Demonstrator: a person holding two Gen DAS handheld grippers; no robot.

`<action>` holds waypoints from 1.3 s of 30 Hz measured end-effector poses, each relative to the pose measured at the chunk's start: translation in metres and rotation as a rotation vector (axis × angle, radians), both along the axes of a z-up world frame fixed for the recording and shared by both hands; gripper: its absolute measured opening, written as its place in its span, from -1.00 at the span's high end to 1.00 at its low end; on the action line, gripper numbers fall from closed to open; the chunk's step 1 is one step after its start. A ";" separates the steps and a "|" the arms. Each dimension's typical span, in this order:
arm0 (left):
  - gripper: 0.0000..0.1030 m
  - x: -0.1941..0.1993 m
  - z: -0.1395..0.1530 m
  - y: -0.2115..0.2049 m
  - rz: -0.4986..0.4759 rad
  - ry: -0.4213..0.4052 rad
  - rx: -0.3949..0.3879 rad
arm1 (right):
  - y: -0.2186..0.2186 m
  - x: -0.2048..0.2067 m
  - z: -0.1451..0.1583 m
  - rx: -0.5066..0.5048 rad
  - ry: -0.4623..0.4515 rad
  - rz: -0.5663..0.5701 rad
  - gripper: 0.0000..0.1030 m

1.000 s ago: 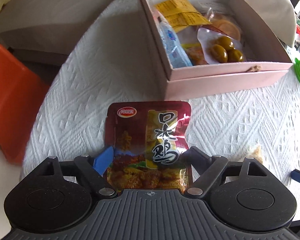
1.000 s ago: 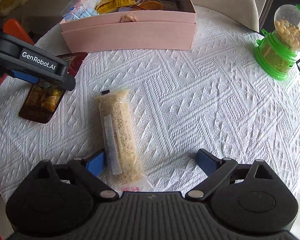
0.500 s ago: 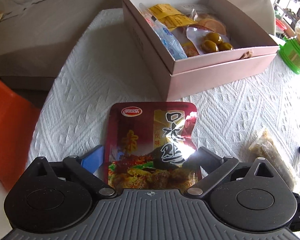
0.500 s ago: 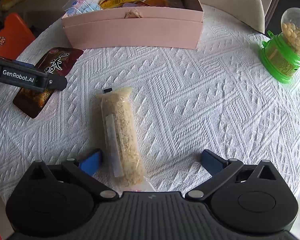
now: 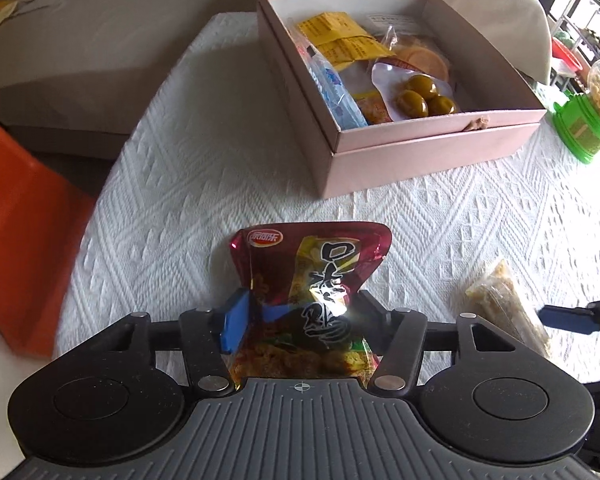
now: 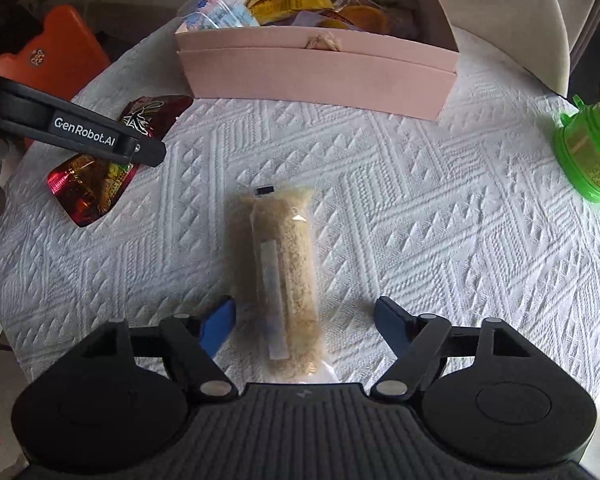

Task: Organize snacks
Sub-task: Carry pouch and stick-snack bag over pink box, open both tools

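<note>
In front of the open pink cardboard box (image 5: pixel 432 152), the left gripper (image 5: pixel 296 312) is closing, its blue pads pinching the crumpled dark-red foil snack pouch (image 5: pixel 312 280). The right gripper (image 6: pixel 304 320) is closing around the clear crumb-filled roll packet (image 6: pixel 286 272), pads not yet touching, nearer than the box.

Bare desk (image 6: pixel 440 216) lies open in front of the pink box (image 6: pixel 320 76), from its near wall toward the camera, broken only by the crumb bar (image 6: pixel 284 272) lying lengthwise in the middle. Left of the box's near corner, the left claw (image 5: pixel 300 312) and the red snack pouch (image 5: pixel 312 280) pinched in its closing jaws block the way; right of the box, the green dispenser (image 6: pixel 584 152) stands near the desk edge. Above the box the top is open, its floor crowded with packets.
</note>
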State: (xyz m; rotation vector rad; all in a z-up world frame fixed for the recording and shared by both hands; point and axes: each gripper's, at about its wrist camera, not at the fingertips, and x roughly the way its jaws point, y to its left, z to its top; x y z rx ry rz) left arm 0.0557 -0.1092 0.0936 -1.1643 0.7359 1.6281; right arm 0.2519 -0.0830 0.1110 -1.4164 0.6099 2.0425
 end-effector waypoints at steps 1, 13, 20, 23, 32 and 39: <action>-0.20 0.000 0.003 -0.005 0.005 -0.019 0.005 | -0.001 -0.003 0.001 0.009 -0.002 0.014 0.06; -0.18 -0.010 0.111 -0.016 0.035 -0.100 0.253 | 0.027 -0.012 0.081 0.019 0.129 -0.019 0.46; -0.41 -0.051 0.143 0.087 0.024 -0.262 0.394 | 0.108 -0.051 0.160 0.255 0.273 -0.078 0.06; -0.30 -0.055 0.123 0.112 0.054 -0.245 0.370 | 0.135 -0.074 0.143 0.327 0.203 -0.096 -0.58; -0.21 -0.043 0.106 0.045 0.115 -0.168 0.359 | 0.089 -0.041 0.109 0.316 0.185 -0.141 -0.56; 0.71 0.003 0.120 -0.019 0.143 -0.126 0.230 | 0.038 -0.019 0.122 0.177 0.145 -0.158 -0.56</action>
